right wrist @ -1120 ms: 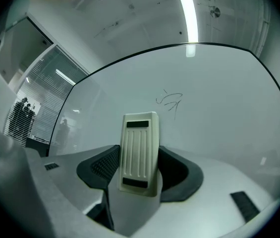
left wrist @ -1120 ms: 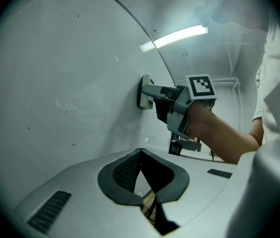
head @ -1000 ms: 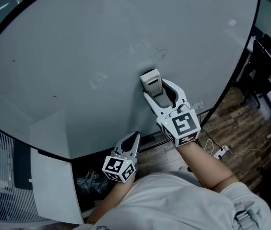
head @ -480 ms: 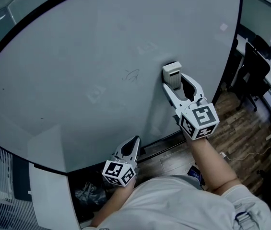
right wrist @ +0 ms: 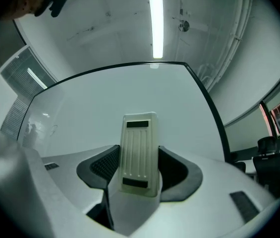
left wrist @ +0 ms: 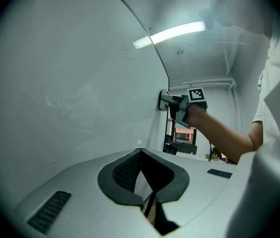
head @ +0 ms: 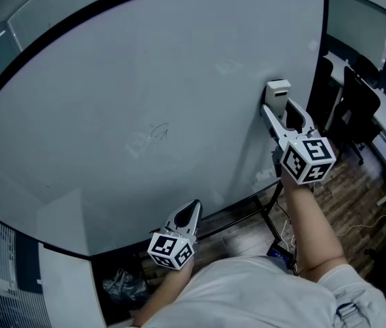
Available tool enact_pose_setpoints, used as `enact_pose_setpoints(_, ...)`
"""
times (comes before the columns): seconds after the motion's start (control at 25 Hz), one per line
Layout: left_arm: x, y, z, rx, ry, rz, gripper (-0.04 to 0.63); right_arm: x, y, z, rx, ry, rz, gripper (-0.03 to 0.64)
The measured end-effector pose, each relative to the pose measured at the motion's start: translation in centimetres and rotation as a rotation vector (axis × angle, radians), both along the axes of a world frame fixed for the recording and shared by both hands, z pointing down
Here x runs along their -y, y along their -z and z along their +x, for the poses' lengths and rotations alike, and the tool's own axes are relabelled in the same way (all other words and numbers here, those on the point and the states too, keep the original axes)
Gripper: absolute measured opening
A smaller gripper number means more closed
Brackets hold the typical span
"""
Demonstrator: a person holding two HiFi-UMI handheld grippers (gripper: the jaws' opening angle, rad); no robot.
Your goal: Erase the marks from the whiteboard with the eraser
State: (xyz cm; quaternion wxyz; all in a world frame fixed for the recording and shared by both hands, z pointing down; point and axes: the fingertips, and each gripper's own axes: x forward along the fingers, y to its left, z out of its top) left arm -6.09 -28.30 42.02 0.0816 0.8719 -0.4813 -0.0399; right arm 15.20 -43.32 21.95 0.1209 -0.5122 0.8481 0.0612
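White plastic eraser (head: 277,92) is sitting clamped between the jaws of the right gripper (head: 279,109), its face lying against the whiteboard (head: 145,67) in the upper right of the head view, close to the board's black right edge. The right forearm is reaching up from the lower right, almost straight. A faint scribble (head: 157,131) is showing left of the frame's centre, well apart from the eraser. The left gripper (head: 193,206) is hanging low at the bottom centre on a bent arm, its jaws pressed together on nothing and pointing up towards the board's lower edge
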Motion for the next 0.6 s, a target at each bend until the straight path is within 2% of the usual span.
enact_pose_setpoints(0.28,-0.1,-0.9,-0.4,-0.010,0.019,-0.012,0.008,-0.3,0.7,-0.6,0.021,0.004,0.004,0.245)
enact_pose_setpoints(0.6,-1.6,-0.7,-3.4,-0.011,0.036,-0.007,0.008,-3.7,2.8,-7.3,-0.012,0.046,0.077,0.245)
